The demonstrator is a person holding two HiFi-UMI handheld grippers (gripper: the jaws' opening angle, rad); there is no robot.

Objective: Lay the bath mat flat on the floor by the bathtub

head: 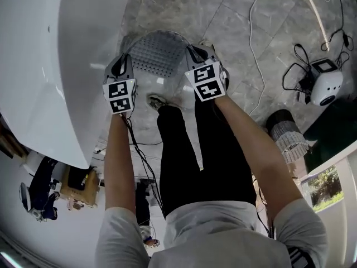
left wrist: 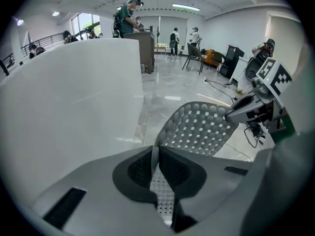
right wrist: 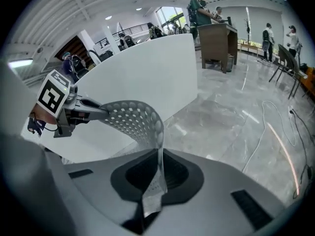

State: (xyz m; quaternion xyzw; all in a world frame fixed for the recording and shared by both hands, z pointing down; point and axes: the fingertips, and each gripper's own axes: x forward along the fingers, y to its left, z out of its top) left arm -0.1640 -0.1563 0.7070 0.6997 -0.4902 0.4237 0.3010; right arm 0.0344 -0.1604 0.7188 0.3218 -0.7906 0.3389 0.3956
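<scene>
1. Nearest the lens in each gripper view, the dark pads are pressed together on a thin edge of the mat. The left gripper [left wrist: 156, 163] pinches one end and the right gripper [right wrist: 158, 168] pinches the other.
2. The bath mat [head: 159, 54] is grey, perforated and studded. It hangs in the air between the two grippers at the upper middle of the head view, bowed into an arch and not yet on the floor.
3. It looks light, thin and floppy, since it curls between the grips. It seems rubbery rather than slippery, and not fragile. A hold at two ends of one edge, as now, should keep it spread, while the free part will likely need to touch down first and be drawn flat.
4. The white bathtub [head: 56, 66] fills the left of the head view, and the mat hangs just beside its curved wall.
5. The grey marble floor [head: 262, 15] lies below. The person's shoe [head: 157, 101] and black trousers sit at the frame's centre.
6. Farther out are loose cables [head: 252, 32] at the upper right. A white rounded device [head: 326, 86] is at the right edge, with a dark ribbed cylinder [head: 287, 134] below it.
</scene>
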